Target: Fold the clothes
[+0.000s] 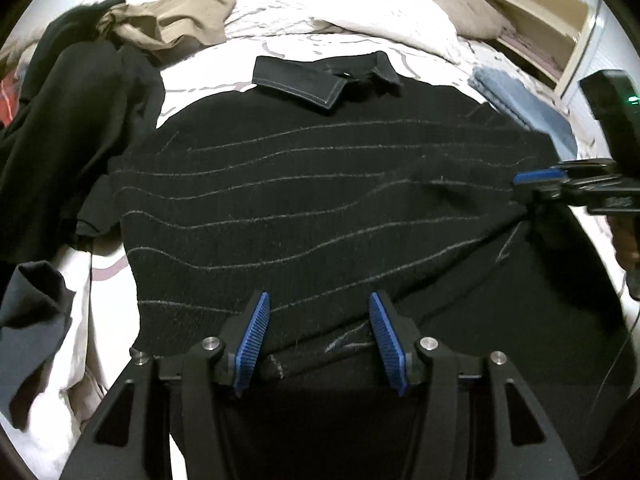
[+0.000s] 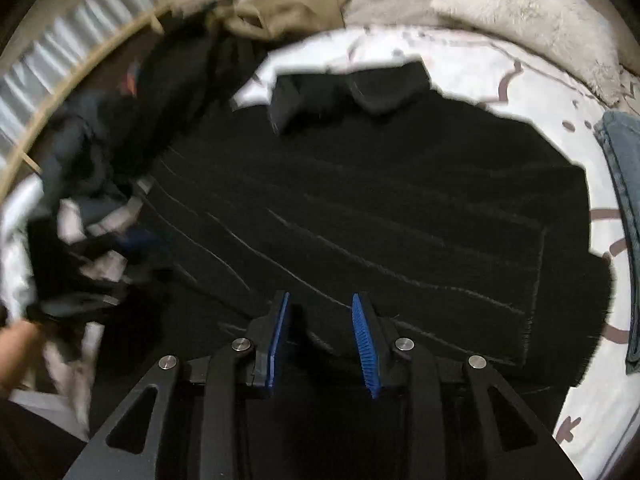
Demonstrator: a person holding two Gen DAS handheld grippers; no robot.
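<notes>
A black sweater [image 1: 320, 200] with thin grey stripes and a stitched collar [image 1: 320, 84] lies spread flat on a white patterned bedsheet [image 1: 192, 92]. My left gripper [image 1: 318, 296] hovers over the near hem. It is open, and a folded edge of the hem lies loose between its blue pads [image 1: 252, 340]. My right gripper [image 1: 534, 186] is at the sweater's right side, where creases in the knit run up to its tips. In the blurred right wrist view the right gripper [image 2: 320, 296] stands narrow, pinching a ridge of the sweater [image 2: 380, 200].
A heap of dark clothes [image 1: 72, 120] and a tan garment [image 1: 180, 20] lie at the far left. Folded blue fabric [image 1: 520, 100] sits at the right and a fluffy white pillow [image 2: 520, 12] behind. A person's hand [image 2: 16, 352] shows at the left edge.
</notes>
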